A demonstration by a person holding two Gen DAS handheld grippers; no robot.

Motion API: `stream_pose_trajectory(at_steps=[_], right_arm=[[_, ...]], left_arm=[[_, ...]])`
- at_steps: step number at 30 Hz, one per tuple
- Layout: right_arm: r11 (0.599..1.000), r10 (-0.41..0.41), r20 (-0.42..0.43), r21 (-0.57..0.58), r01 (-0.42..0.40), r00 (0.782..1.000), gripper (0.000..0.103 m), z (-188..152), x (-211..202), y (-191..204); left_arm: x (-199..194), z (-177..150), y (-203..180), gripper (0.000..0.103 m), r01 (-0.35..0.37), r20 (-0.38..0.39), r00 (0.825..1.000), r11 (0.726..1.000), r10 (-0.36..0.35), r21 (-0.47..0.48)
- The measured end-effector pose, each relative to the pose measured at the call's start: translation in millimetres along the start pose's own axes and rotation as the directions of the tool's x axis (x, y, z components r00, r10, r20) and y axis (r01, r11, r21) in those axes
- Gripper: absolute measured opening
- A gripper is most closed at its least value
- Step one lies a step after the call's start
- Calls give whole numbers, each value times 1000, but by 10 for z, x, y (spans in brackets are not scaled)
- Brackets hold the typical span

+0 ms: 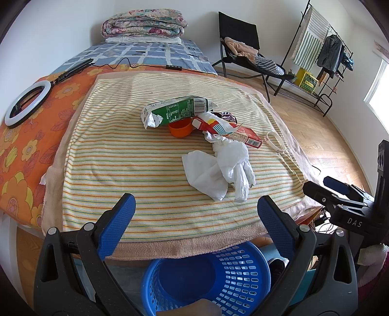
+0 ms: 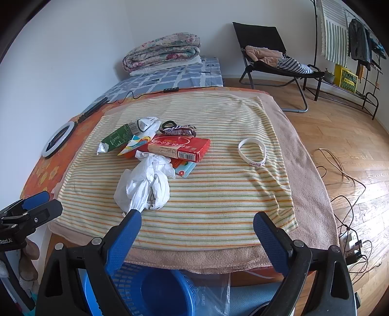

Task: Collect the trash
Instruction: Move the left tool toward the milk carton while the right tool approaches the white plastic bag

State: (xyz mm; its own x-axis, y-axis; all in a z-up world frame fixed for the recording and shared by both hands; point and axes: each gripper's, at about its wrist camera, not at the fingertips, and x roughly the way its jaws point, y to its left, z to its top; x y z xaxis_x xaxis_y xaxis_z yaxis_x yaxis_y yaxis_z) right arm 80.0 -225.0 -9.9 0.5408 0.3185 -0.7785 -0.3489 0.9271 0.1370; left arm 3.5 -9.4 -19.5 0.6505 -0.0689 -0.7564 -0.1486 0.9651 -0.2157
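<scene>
We see a bed covered by a striped towel (image 1: 150, 170) over a peach one, with an orange floral sheet at 9 o'clock and a folded quilt (image 1: 144, 23) at 12 o'clock against the white wall. The floor is wood; one black folding chair (image 1: 240, 48) and one clothes rack (image 1: 323, 56) stand at 1–2 o'clock.

The trash lies clustered mid-towel: one green carton (image 1: 177, 110), one orange cup (image 1: 180, 129) touching it, one red box (image 2: 178, 148), one dark wrapper (image 2: 180, 131), one crumpled tissue (image 1: 203, 172) and one knotted white plastic bag (image 2: 145, 184). One white wristband (image 2: 252, 151) lies apart at 3 o'clock.

One blue basket (image 1: 233, 277) sits below the bed's near edge at 6 o'clock.

We hold the left gripper (image 1: 197, 209) and right gripper (image 2: 197, 223) spread wide — both empty.
</scene>
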Motion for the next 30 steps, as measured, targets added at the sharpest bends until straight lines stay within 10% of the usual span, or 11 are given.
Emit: stream_pose_trajectory(at_steps=[30], right_arm=[[999,-6,9,51,5,1000,95,244,80,-692]], left_arm=[[246,33,-289,102,61,-72,996,997,-57,54]])
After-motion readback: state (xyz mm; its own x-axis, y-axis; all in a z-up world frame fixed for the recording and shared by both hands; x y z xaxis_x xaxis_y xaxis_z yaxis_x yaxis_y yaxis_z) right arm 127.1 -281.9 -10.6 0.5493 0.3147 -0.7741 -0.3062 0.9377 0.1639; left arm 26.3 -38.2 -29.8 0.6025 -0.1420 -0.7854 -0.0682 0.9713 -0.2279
